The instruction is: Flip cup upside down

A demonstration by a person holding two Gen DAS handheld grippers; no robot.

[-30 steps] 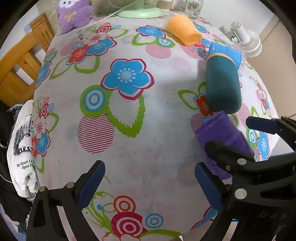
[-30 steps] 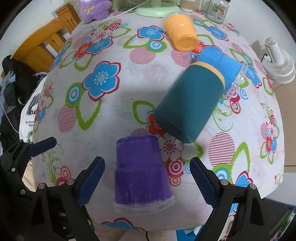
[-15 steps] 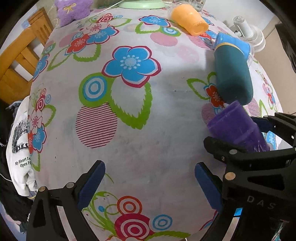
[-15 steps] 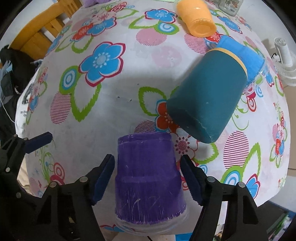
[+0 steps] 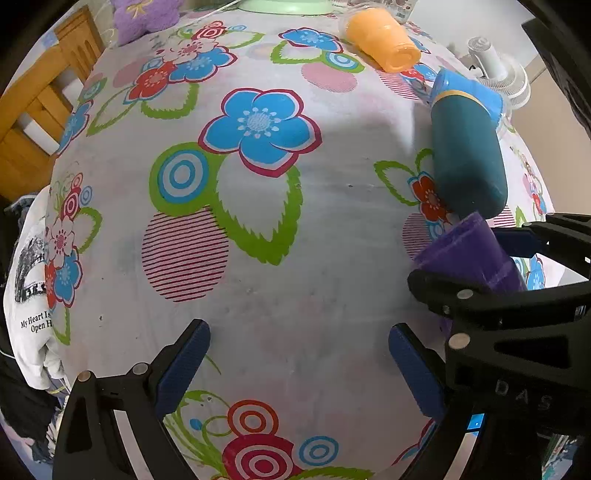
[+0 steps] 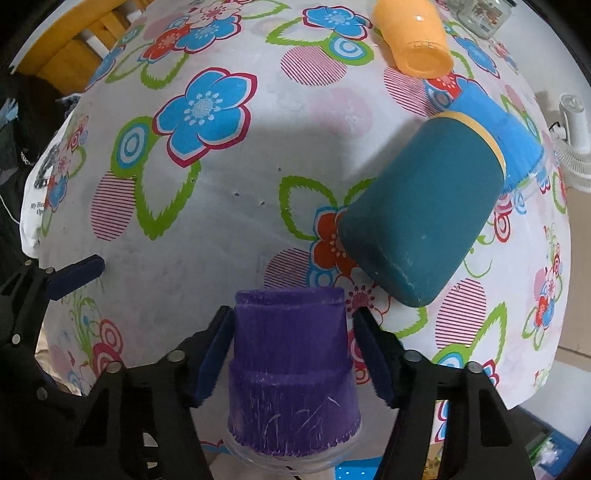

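So the right gripper (image 6: 291, 354) has now closed its pads onto the purple cup (image 6: 291, 373), left gripper (image 5: 299, 365) hanging wide open and empty, so flipping looks next.

Looking like a home, likely a dining or living corner. Bench (image 5: 332, 229) is wearing a floral tablecloth (image 5: 258, 125); wooden chair (image 5: 33, 110) is sitting at its far left edge. Purple plush toy (image 5: 147, 14) is lying at the back, small white desk fan (image 5: 498, 74) is standing off to the right, printed white T-shirt (image 5: 29, 295) is hanging at the left. Glass jars (image 6: 484, 14) are standing at the rear.
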